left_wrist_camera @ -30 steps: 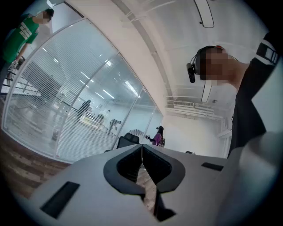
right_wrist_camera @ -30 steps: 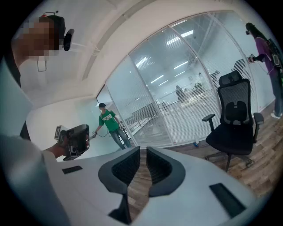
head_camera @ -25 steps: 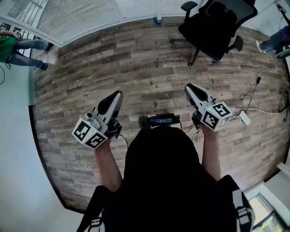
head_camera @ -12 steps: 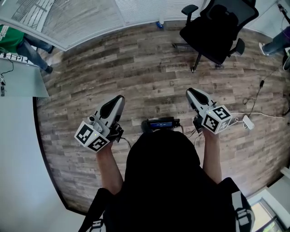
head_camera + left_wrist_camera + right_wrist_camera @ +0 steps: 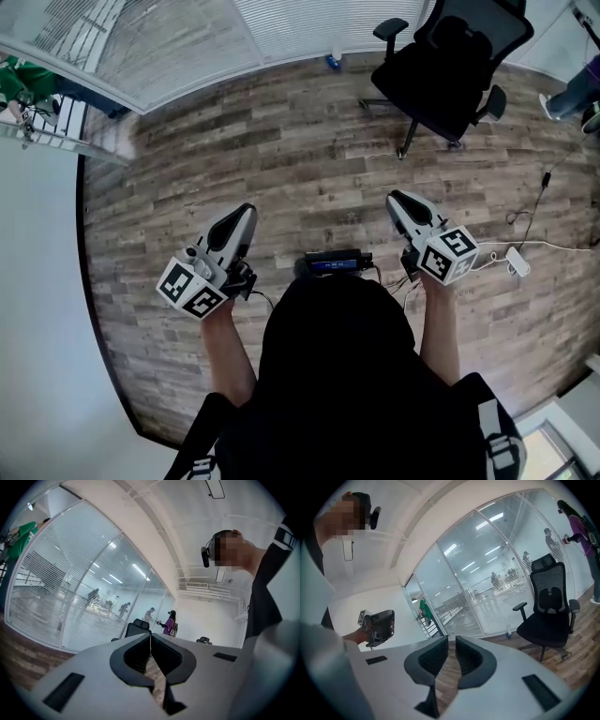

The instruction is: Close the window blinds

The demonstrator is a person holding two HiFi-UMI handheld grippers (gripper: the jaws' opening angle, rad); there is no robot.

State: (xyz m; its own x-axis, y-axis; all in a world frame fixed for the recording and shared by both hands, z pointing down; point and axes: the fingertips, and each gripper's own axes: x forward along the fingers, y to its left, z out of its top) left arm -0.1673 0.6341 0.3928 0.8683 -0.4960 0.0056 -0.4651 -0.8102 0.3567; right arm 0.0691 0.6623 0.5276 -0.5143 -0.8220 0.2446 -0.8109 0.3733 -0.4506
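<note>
The left gripper (image 5: pixel 246 212) is held at the near left, in front of the person's body, pointing level towards the far glass wall. In the left gripper view its jaws meet along a single line, with nothing between them. The right gripper (image 5: pixel 396 200) is held at the near right, angled slightly downward. Its jaws are closed to a narrow slit and hold nothing.

The window blinds (image 5: pixel 291 21) hang on the curved glass wall at the far side of the room. Their horizontal slats cover the panels, and figures behind the glass show dimly through them. Both grippers are well apart from the blinds, with bare wooden floor (image 5: pixel 281 141) between.

A black office chair (image 5: pixel 450 56) stands at the far right, near the blinds. A small blue object (image 5: pixel 330 62) lies at the foot of the glass wall, just left of the chair. A white cable (image 5: pixel 553 246) runs across the floor at the right.
</note>
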